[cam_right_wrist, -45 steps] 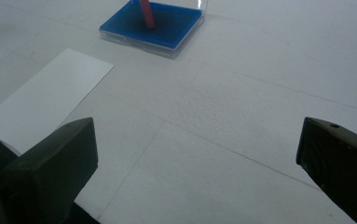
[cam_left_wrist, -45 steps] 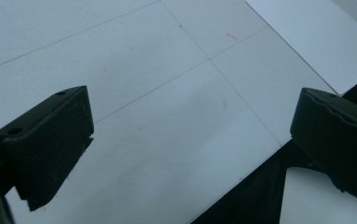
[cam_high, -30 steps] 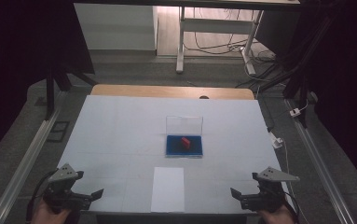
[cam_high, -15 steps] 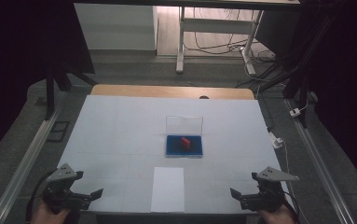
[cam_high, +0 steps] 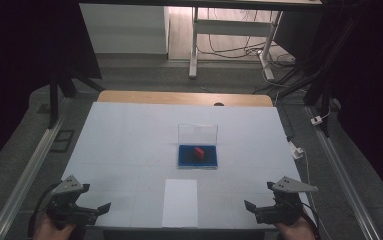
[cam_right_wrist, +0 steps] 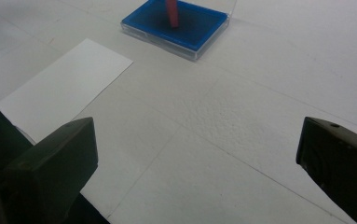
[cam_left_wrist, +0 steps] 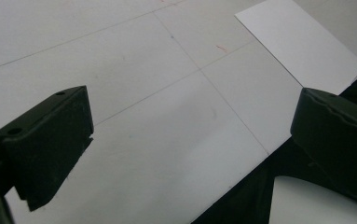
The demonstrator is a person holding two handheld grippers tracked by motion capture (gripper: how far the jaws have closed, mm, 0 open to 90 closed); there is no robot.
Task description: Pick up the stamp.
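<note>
A clear case with a blue inlay lies mid-table, lid standing open at its far side, and a small red piece rests on the inlay. The same case and red piece appear at the top of the right gripper view. A white sheet of paper lies at the near edge between the hands. My left gripper hovers at the near left corner, open and empty. My right gripper is held at the near right corner, also open with nothing between its jaws.
The pale tabletop has thin grid lines. A wooden strip runs along its far edge. Metal rails flank both sides. A white plug and cable sit at the right edge. Table legs and cables stand beyond.
</note>
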